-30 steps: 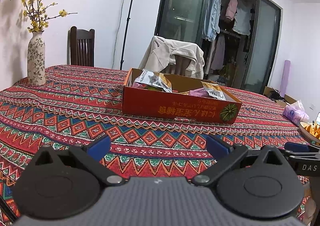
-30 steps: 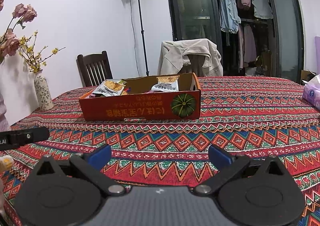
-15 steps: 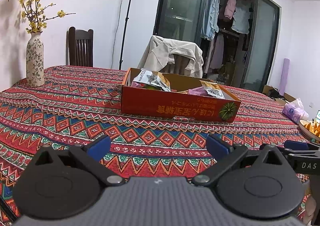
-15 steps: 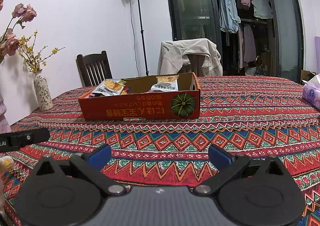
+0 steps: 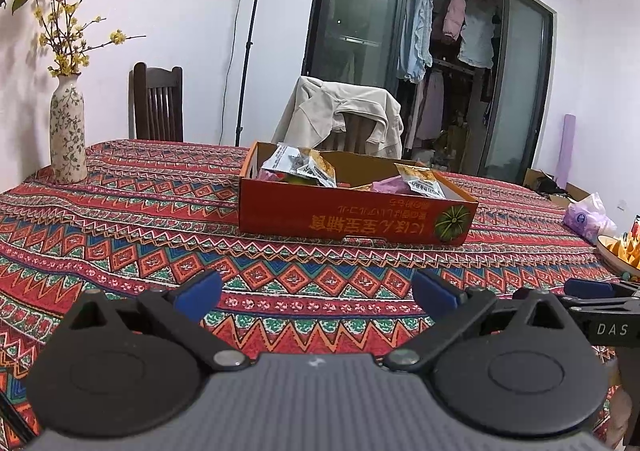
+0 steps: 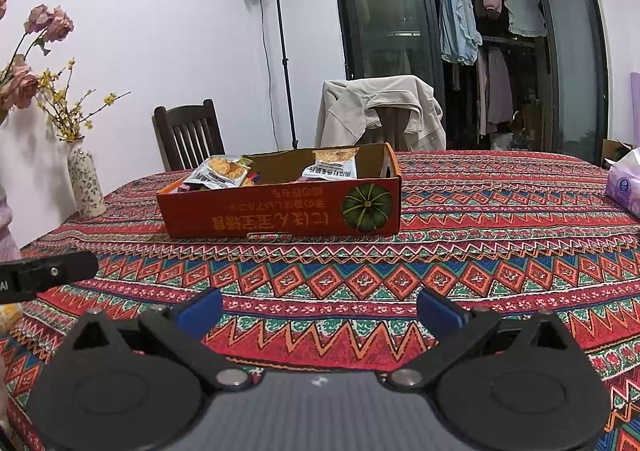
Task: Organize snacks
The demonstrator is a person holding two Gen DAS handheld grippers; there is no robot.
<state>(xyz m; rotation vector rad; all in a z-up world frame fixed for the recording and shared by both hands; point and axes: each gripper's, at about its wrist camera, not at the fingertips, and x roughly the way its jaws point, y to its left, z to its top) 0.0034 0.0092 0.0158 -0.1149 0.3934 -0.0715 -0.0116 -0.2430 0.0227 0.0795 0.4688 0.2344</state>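
A red cardboard box (image 5: 352, 217) (image 6: 280, 211) with a pumpkin print stands mid-table on the patterned cloth. Several snack packets lie in it: a white one (image 5: 298, 165) (image 6: 222, 173) at its left end and another (image 5: 420, 179) (image 6: 332, 167) towards its right. My left gripper (image 5: 316, 293) hovers low over the near table, open and empty, well short of the box. My right gripper (image 6: 318, 309) is likewise open and empty, near the front edge. Each gripper's tip shows at the side of the other's view.
A flowered vase (image 5: 67, 143) (image 6: 86, 187) stands at the table's far left. A purple tissue pack (image 5: 588, 217) (image 6: 624, 187) and a bowl of orange snacks (image 5: 622, 251) sit at the right. Two chairs (image 6: 188, 135) and a lamp stand (image 6: 280, 51) stand behind the table.
The left gripper has tilted or lifted a little, so the box sits slightly lower and closer in its view. The right gripper has hardly moved. Both stay open.
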